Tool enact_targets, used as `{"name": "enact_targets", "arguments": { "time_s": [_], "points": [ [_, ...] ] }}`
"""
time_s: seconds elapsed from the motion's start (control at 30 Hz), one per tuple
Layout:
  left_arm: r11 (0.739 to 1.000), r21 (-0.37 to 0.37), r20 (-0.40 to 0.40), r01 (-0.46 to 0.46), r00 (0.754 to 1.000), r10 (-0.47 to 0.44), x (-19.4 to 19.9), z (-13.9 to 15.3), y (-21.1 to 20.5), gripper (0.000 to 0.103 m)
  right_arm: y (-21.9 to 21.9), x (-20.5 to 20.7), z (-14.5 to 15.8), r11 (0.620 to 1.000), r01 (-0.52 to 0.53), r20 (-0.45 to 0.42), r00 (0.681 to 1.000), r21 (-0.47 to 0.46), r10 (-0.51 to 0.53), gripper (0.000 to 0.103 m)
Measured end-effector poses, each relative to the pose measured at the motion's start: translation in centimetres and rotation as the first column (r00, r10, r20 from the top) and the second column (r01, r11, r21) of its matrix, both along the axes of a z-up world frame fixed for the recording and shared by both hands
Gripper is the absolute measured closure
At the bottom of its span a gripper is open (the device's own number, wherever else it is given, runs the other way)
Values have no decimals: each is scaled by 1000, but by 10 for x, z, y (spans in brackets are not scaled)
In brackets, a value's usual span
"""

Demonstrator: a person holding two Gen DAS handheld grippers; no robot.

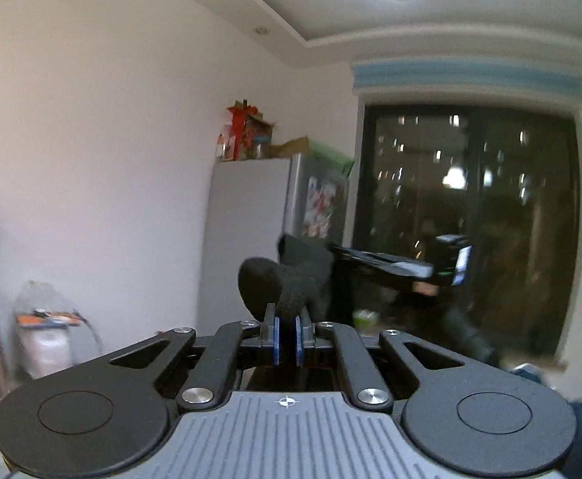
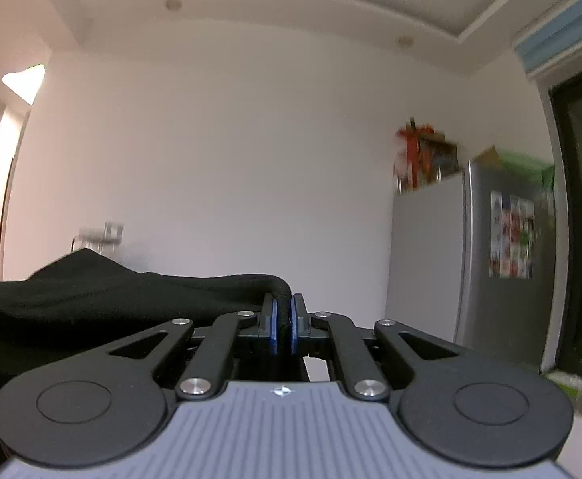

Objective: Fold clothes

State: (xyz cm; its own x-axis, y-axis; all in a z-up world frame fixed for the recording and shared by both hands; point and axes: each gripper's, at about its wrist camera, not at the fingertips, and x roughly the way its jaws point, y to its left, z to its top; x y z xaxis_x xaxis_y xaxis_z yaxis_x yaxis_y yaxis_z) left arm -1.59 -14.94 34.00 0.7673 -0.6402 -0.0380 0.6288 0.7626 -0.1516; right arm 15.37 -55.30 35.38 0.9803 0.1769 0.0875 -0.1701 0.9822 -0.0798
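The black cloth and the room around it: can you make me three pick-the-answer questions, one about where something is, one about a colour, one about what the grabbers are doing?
1. Where do the red and colourful boxes stand?
A on the tall grey fridge
B on the floor
C on the window sill

2. What colour are the flat pads inside the jaws?
A red
B blue
C yellow

3. What is the right gripper doing?
A gaping open
B pinching the black knitted cloth
C holding a cup

Answers:
1 A, the boxes sit on the fridge's top.
2 B, blue strips line both jaws.
3 B, the cloth's edge runs between the closed jaws.
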Motion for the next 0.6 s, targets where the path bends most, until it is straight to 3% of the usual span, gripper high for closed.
{"name": "enact_targets", "arguments": {
  "time_s": [0.17, 0.3, 0.37, 0.5, 0.6],
  "points": [
    [986, -128, -109, -107, 990, 93, -5, -13, 18, 93, 34, 46, 30, 992, -108, -14, 994, -63, 108, 96],
    [945, -167, -247, -282, 940, 236, -9, -45, 51, 93, 94, 90, 13, 963, -237, -94, 969, -126, 227, 96],
    [909, -175, -336, -379, 890, 307, -15, -69, 72, 93, 131, 111, -10, 938, -313, -153, 944, -148, 291, 96],
    [829, -134, -476, -543, 769, 427, -37, -115, 109, 93, 199, 136, -71, 876, -456, -269, 873, -155, 407, 96],
    [747, -54, -542, -663, 648, 536, -61, -151, 136, 93, 250, 146, -119, 817, -561, -354, 797, -134, 490, 96]
  ]
}}
